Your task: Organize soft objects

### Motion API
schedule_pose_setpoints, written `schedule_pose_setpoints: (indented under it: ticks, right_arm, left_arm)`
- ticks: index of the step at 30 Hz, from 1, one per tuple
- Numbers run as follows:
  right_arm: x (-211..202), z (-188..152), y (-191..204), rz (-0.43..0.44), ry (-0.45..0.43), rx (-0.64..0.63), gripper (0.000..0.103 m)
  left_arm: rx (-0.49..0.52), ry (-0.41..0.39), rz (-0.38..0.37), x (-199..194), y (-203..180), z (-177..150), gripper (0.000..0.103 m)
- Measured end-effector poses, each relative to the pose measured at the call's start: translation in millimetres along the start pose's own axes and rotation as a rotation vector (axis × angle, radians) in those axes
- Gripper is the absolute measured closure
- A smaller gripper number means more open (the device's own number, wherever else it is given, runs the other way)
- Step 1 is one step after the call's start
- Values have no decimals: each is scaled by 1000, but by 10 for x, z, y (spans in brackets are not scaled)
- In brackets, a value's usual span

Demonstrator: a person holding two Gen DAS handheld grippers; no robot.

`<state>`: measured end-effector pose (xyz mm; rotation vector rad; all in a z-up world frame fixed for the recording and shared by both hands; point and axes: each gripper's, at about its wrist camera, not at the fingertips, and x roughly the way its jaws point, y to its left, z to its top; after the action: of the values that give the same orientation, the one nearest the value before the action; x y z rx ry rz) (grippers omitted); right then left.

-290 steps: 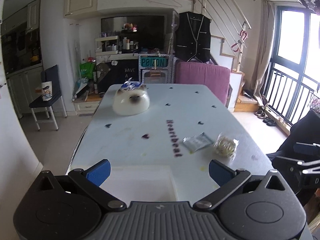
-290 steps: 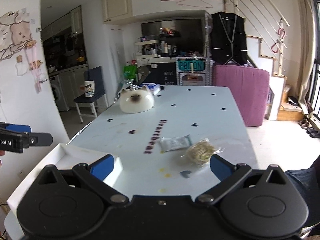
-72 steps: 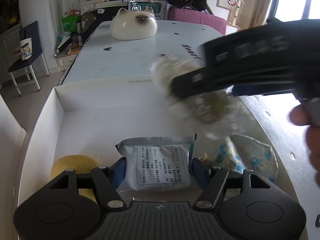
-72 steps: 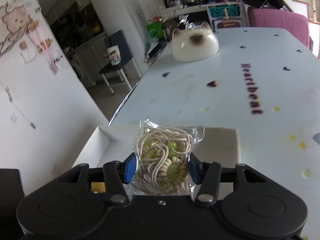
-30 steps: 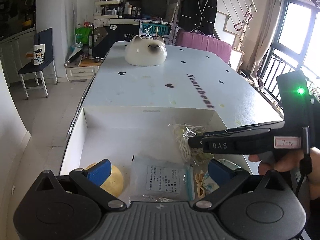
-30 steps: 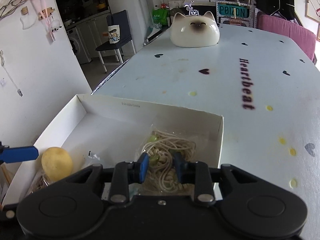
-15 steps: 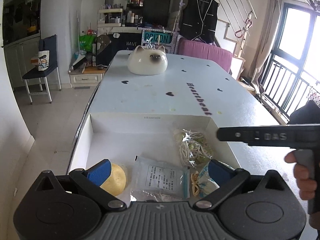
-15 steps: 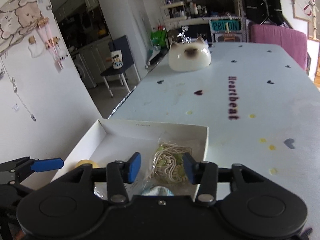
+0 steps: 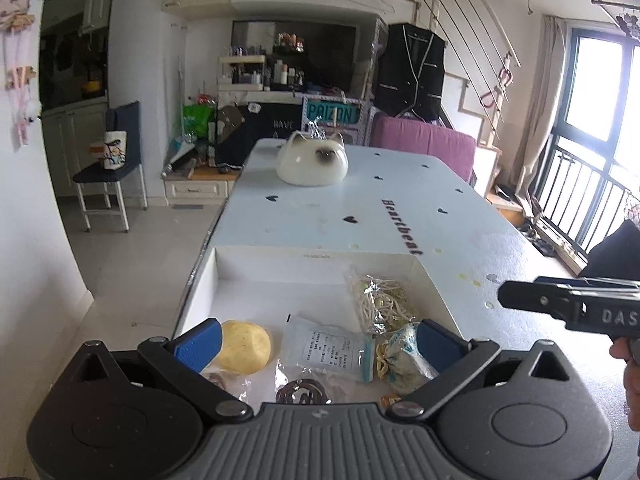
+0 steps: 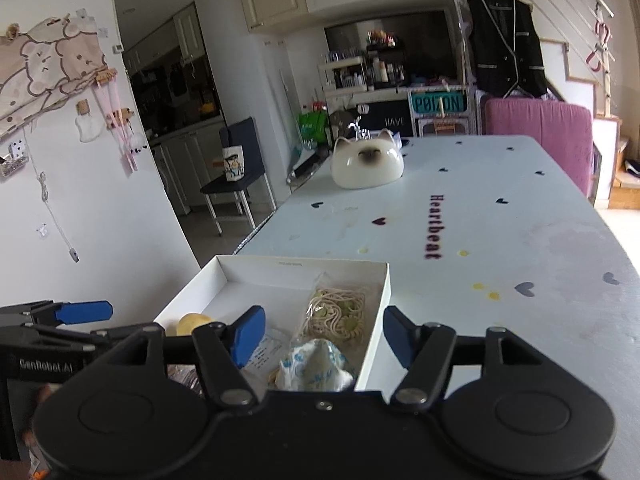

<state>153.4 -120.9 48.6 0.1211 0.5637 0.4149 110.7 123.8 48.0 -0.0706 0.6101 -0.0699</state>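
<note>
The pale blue table (image 9: 460, 240), printed with small dark hearts and the word "Heartbeat", fills the centre of both wrist views. A white shallow box (image 9: 316, 258) sits at its near edge, in the lower centre of each frame, and holds all the soft objects. In the left wrist view, the clear bag of noodle-like cord (image 9: 380, 304) lies against the box's right wall, towards the upper right of its interior. A flat clear packet with a printed label (image 9: 328, 348) lies in the lower middle. A blue-and-white patterned pouch (image 9: 404, 356) lies at the lower right, just beside the packet. A yellow rounded lump (image 9: 244, 346) lies at the lower left. A dark coiled item (image 9: 302, 392) shows at the bottom edge, partly hidden.

A white cat-face dish (image 9: 312, 158) stands upside down at the far end of the table, upper centre. Beyond it a purple chair back (image 9: 424, 148) stands at the table's far right.

The left gripper (image 9: 316, 340) hangs over the near part of the box, jaws spread wide, nothing between its pads. The right gripper (image 10: 320, 334) hangs over the box's near right corner, its jaws opening and clear of the objects below. In the left wrist view its dark body enters at the right edge, held by a hand (image 9: 630, 384).
</note>
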Motion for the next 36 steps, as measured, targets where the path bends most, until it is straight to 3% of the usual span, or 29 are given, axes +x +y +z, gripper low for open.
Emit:
schedule_pose_setpoints:
  ticks: [12,36]
  right_arm:
    - [-548,-455,-33,-61,-81,-35,25]
    - [-995,-970,-85,-191,-151,-67,0]
  left_arm:
    - [-2,-112,33,-509,-162,-292,0]
    - [50,-152,56,-699,-400,-835,0]
